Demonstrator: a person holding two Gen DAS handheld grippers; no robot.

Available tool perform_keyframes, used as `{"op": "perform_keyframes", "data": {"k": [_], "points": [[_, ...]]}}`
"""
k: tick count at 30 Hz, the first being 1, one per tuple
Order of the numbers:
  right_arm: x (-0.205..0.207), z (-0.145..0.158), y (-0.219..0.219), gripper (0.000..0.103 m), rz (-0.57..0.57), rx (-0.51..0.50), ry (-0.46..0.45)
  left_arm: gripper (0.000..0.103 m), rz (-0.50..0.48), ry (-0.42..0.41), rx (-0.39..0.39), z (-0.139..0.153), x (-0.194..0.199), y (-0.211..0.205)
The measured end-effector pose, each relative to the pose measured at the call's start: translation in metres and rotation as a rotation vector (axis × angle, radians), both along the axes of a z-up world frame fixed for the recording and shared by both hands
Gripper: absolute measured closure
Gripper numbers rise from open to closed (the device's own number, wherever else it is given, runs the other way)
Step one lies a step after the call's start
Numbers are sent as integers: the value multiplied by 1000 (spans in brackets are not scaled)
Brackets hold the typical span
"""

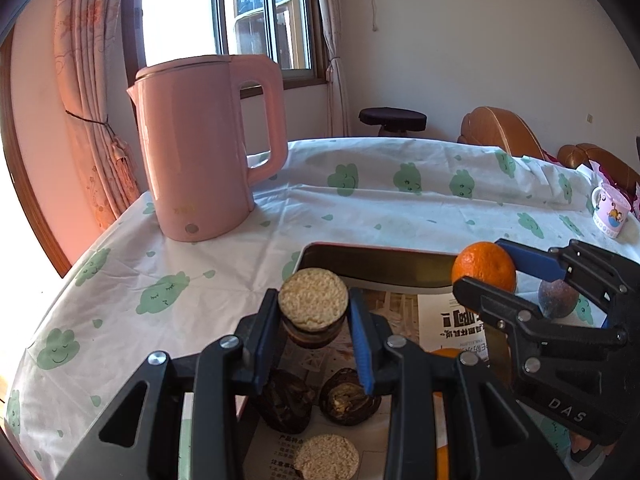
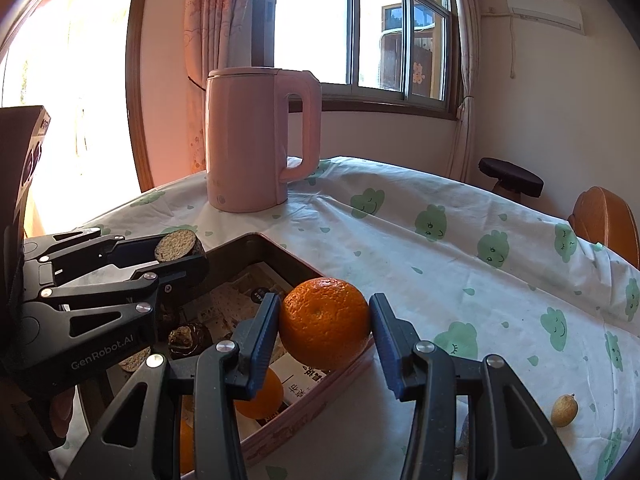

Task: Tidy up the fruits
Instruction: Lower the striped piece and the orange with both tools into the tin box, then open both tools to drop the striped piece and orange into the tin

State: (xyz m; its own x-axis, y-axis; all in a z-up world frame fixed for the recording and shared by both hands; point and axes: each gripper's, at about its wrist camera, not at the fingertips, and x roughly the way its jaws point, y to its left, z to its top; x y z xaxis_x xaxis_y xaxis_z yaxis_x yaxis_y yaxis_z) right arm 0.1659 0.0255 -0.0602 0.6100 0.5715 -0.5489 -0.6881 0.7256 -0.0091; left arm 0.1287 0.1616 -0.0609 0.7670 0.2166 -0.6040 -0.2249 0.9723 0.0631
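Note:
My left gripper point(image 1: 314, 320) is shut on a dark round fruit with a pale cut top point(image 1: 313, 299), held above the pink tray point(image 1: 376, 266). It also shows in the right wrist view point(image 2: 176, 246). My right gripper point(image 2: 325, 326) is shut on an orange point(image 2: 324, 322), held over the tray's point(image 2: 304, 408) near edge; the orange also shows in the left wrist view point(image 1: 484, 266). In the tray lie dark wrinkled fruits point(image 1: 350, 398), another cut-top fruit point(image 1: 326, 458) and an orange point(image 2: 260, 394).
A pink kettle point(image 1: 204, 144) stands at the table's back left. A dark round fruit point(image 1: 558, 298) lies outside the tray. A small yellow fruit point(image 2: 564, 410) lies on the cloth to the right. A patterned cup point(image 1: 610, 210) stands at the far right. Chairs and a stool stand behind.

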Motion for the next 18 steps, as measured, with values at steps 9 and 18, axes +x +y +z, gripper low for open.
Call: {"op": "perform_keyframes", "data": {"k": [9, 18], "points": [[3, -5, 7, 55, 5, -18, 11, 68, -8, 47, 27, -2, 10, -2], [6, -7, 10, 55, -4, -35, 20, 66, -6, 75, 44, -4, 16, -3]]}}
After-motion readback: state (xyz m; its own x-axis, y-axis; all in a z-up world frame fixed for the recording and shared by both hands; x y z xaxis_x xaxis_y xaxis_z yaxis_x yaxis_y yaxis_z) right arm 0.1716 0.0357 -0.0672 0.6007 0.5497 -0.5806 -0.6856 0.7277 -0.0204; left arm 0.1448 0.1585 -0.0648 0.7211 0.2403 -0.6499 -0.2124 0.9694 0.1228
